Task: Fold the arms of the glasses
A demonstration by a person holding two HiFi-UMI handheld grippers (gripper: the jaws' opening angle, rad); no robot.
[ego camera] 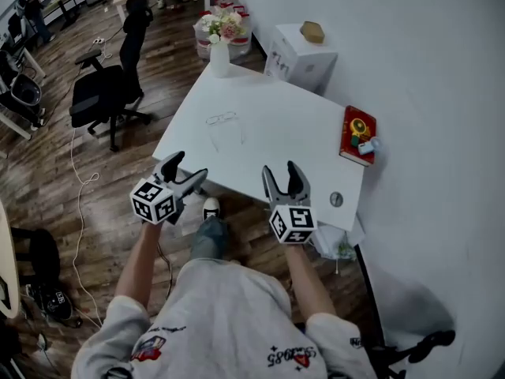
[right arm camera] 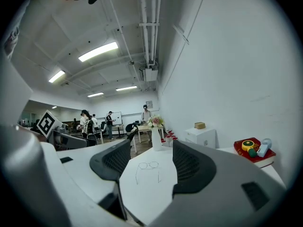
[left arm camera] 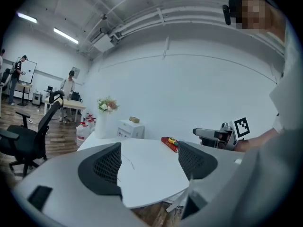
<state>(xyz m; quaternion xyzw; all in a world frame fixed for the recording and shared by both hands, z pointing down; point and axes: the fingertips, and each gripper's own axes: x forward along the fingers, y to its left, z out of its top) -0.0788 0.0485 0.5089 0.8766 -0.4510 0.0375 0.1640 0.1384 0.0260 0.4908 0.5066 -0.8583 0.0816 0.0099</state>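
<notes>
- While both tongs hang just short of the worktop's (ego camera: 284,125) near edge, the glasses (ego camera: 223,120) lie untouched on it. They are on the person's side of the vase of flowers (ego camera: 219,57) and well apart from it.
- Left tongs (ego camera: 188,169): the jaws stand apart with nothing between them. The left gripper view shows only bare worktop in the gap, with a thin line of the glasses by the pad at that view's left.
- Right tongs (ego camera: 281,172): the jaws are likewise apart and empty. The right gripper view frames the glasses squarely in the gap, but far ahead.
- Relation that matters: coming from the vase, the lenses lie first and the two arms run on toward the person, both spread open. The frame front therefore lies crosswise and the arm tips face the tongs.
- The glasses sit ahead of and between the two tongs, a little nearer the left one by my reading. Each tongs would meet the arm on its own side.
- Judgement: folding has not begun, and the approach must first cross the worktop toward the vase.
- Writing: the cubes on the tongs carry black-and-white square markers and no words. The red book (ego camera: 357,133), well to the right of the vase by the wall, and the white box (ego camera: 304,54), just right of the vase, show no print that I can read.
</notes>
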